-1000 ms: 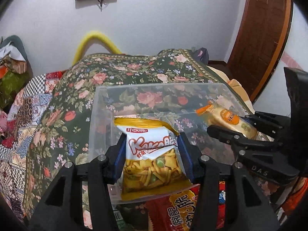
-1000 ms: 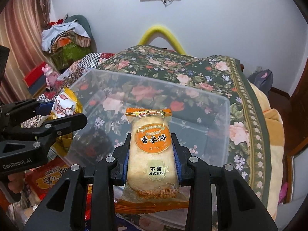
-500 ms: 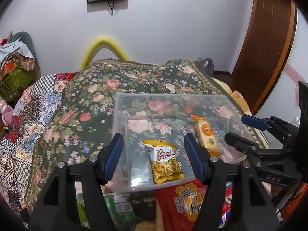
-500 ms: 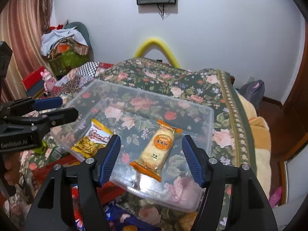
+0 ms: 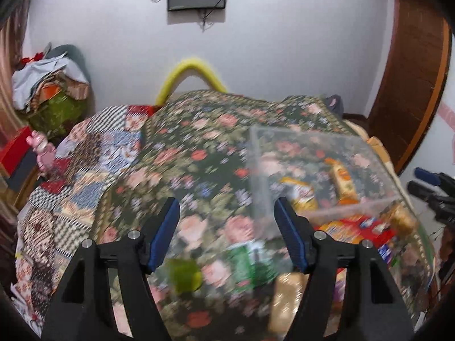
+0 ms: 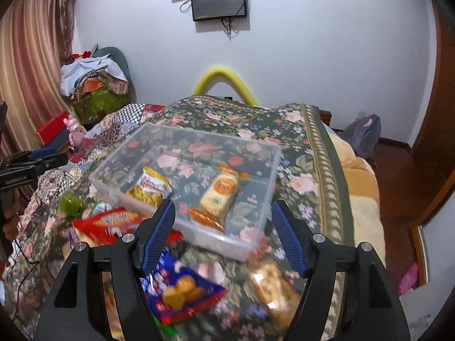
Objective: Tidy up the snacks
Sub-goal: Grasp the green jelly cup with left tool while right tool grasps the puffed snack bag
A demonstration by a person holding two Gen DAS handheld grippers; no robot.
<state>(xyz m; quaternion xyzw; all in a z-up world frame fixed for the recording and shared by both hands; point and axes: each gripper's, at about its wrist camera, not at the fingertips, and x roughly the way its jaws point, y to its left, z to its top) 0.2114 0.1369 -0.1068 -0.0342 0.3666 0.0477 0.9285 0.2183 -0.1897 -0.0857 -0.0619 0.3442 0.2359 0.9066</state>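
Note:
A clear plastic bin [image 6: 257, 238] lies on the floral bedspread; it also shows in the left wrist view [image 5: 256, 147]. In it lie a yellow chips bag [image 6: 149, 189] and an orange rice cracker pack [image 6: 220, 193]. Loose snacks lie before the bin: a blue packet [image 6: 182, 292], a red packet [image 6: 111, 221], a golden pack [image 6: 271, 289], a green round item [image 6: 71, 204]. My right gripper [image 6: 223, 236] is open and empty above the near rim. My left gripper [image 5: 227, 236] is open and empty, left of the bin. The left view is blurred.
The floral bedspread [image 6: 307, 147] covers the bed, with a patchwork quilt [image 5: 85, 164] at the left. A yellow hoop [image 6: 224, 82] stands at the far wall. Clothes are piled [image 6: 91, 85] at the far left. A wooden door [image 5: 412, 85] is at the right.
Both grippers opened and let the chips bag and rice cracker pack drop into the bin. Both then drew back and up; the left one swung left.

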